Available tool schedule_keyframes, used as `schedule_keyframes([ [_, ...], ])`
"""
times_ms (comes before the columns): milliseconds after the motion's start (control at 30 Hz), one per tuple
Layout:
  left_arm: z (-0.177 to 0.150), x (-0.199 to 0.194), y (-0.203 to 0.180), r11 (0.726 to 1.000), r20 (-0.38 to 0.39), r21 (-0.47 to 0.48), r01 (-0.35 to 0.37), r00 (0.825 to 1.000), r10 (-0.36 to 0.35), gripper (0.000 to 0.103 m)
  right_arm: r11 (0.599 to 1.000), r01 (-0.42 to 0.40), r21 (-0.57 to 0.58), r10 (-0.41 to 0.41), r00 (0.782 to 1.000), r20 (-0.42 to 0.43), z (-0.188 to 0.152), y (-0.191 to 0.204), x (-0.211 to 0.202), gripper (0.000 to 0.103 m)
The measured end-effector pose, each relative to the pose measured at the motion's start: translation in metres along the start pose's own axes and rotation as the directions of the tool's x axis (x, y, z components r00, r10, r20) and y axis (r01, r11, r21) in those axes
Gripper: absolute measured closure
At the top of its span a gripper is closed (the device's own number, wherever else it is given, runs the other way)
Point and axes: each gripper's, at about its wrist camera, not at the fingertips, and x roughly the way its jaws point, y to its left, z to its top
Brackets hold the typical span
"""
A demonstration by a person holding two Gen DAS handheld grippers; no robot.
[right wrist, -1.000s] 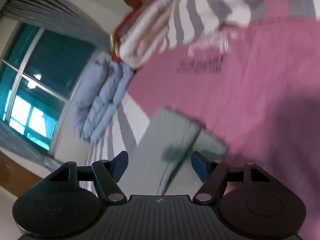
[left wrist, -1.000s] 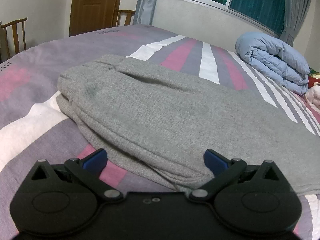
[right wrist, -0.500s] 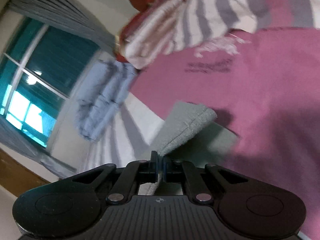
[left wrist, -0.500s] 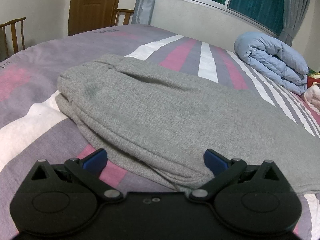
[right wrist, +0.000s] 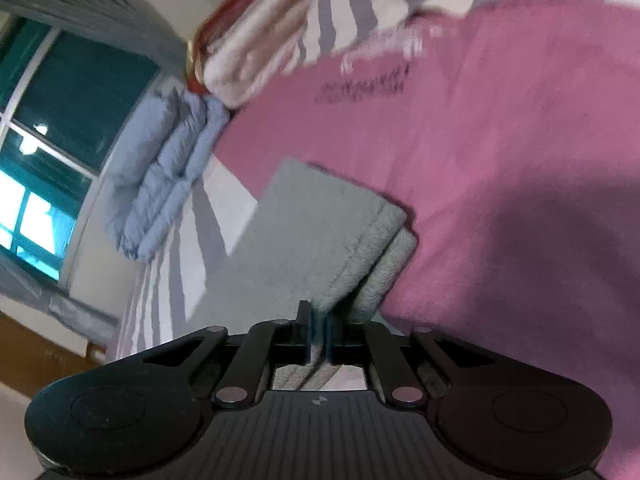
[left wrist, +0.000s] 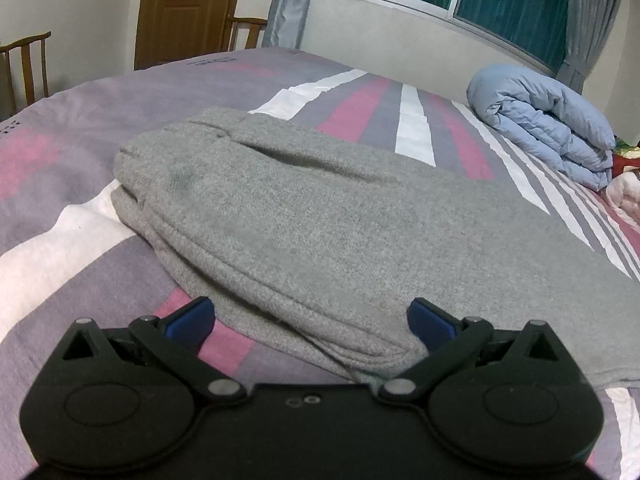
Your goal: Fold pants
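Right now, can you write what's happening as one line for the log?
step: fold pants | left tool: open, at grey pants edge | right tool: opening, leg hem between pads | bed: striped cover

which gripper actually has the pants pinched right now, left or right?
The right gripper: grey pants hem sits between its near-closed, slightly opening fingers. The left gripper is spread wide, gripping nothing.

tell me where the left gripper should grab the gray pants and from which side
Grip the thick folded edge of the pants nearest the left gripper, coming in low from the near side. That rolled edge already sits between its open jaws, stacked and raised off the bedsheet.
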Motion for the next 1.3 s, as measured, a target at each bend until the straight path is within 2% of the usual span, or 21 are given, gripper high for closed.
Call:
schedule_keyframes([
  [33, 0.000, 0.000, 0.000, 1.000, 0.001, -0.001, 0.001, 1.000, -0.001, 0.005, 0.999, 0.025, -0.039, -0.024, 0.999, 0.041, -0.007, 0.006, -0.012, 0.063],
  [100, 0.000, -0.002, 0.000, 1.000, 0.007, 0.000, -0.004, 1.000, 0.004, 0.006, 0.992, 0.051, -0.115, -0.039, 0.994, 0.107, -0.025, 0.018, -0.032, 0.050],
  [167, 0.001, -0.011, -0.007, 0.999, 0.044, 0.037, -0.026, 0.999, 0.024, 0.008, 0.982, 0.029, -0.185, -0.010, 0.995, 0.101, -0.043, 0.034, -0.038, 0.050],
  [233, 0.003, -0.026, -0.014, 0.994, 0.128, 0.104, -0.040, 0.991, 0.027, 0.008, 0.965, 0.012, -0.263, 0.013, 0.996, 0.093, -0.062, 0.054, -0.042, 0.050],
  [300, 0.009, -0.036, -0.004, 0.995, 0.176, 0.085, -0.043, 0.984, 0.028, 0.008, 0.946, -0.010, -0.325, 0.042, 0.995, 0.090, -0.079, 0.075, -0.040, 0.050],
  [433, 0.023, -0.041, 0.035, 0.995, 0.168, 0.021, -0.096, 0.982, 0.091, 0.022, 0.909, -0.033, -0.416, 0.072, 0.994, 0.079, -0.110, 0.094, -0.036, 0.045],
  [533, 0.028, -0.041, 0.065, 0.997, 0.157, -0.035, -0.067, 0.985, 0.072, 0.028, 0.897, -0.026, -0.441, 0.059, 0.996, 0.061, -0.129, 0.098, -0.026, 0.044],
  [600, 0.034, -0.037, 0.078, 0.998, 0.144, -0.056, -0.034, 0.989, 0.042, 0.041, 0.897, -0.029, -0.441, 0.065, 0.996, 0.066, -0.130, 0.100, -0.025, 0.044],
  [733, 0.046, -0.025, 0.092, 0.993, 0.119, -0.108, 0.055, 0.992, -0.042, 0.058, 0.913, 0.005, -0.408, 0.030, 0.996, 0.079, -0.126, 0.094, -0.021, 0.044],
  [800, 0.050, -0.013, 0.093, 0.987, 0.077, -0.138, 0.086, 0.994, -0.076, 0.059, 0.917, 0.015, -0.399, 0.021, 0.996, 0.087, -0.124, 0.091, -0.022, 0.044],
  [867, 0.053, -0.007, 0.093, 0.985, 0.066, -0.153, 0.083, 0.995, -0.074, 0.058, 0.917, 0.020, -0.398, 0.014, 0.996, 0.084, -0.123, 0.090, -0.022, 0.044],
  [900, 0.055, -0.006, 0.093, 0.983, 0.072, -0.160, 0.089, 0.994, -0.078, 0.062, 0.915, 0.025, -0.403, 0.010, 0.996, 0.085, -0.123, 0.090, -0.021, 0.044],
  [933, 0.057, -0.005, 0.092, 0.983, 0.078, -0.163, 0.086, 0.994, -0.074, 0.075, 0.913, 0.025, -0.408, 0.010, 0.997, 0.083, -0.124, 0.091, -0.020, 0.044],
  [967, 0.059, -0.005, 0.093, 0.983, 0.087, -0.161, 0.086, 0.994, -0.073, 0.079, 0.910, 0.023, -0.413, 0.010, 0.997, 0.077, -0.123, 0.091, -0.021, 0.044],
  [1033, 0.065, -0.008, 0.093, 0.985, 0.124, -0.143, 0.095, 0.989, -0.077, 0.086, 0.907, 0.027, -0.421, 0.004, 0.997, 0.071, -0.124, 0.093, -0.018, 0.043],
  [1133, 0.080, -0.026, 0.083, 0.994, 0.242, -0.062, 0.090, 0.968, -0.073, 0.087, 0.909, 0.027, -0.417, 0.001, 0.998, 0.067, -0.124, 0.092, -0.016, 0.043],
  [1167, 0.085, -0.027, 0.081, 0.995, 0.243, -0.048, 0.084, 0.968, -0.070, 0.087, 0.909, 0.025, -0.417, 0.004, 0.998, 0.068, -0.123, 0.091, -0.016, 0.043],
  [1200, 0.086, -0.022, 0.082, 0.998, 0.216, -0.036, 0.061, 0.975, -0.052, 0.087, 0.909, 0.021, -0.417, 0.007, 0.998, 0.065, -0.122, 0.090, -0.016, 0.043],
  [1267, 0.075, -0.002, 0.087, 1.000, 0.101, -0.016, 0.013, 0.995, -0.012, 0.087, 0.913, 0.021, -0.407, 0.005, 0.998, 0.063, -0.121, 0.087, -0.016, 0.043],
  [1300, 0.067, 0.007, 0.090, 1.000, 0.049, -0.001, 0.003, 0.999, -0.003, 0.085, 0.917, 0.022, -0.397, 0.004, 0.998, 0.063, -0.120, 0.086, -0.016, 0.042],
])
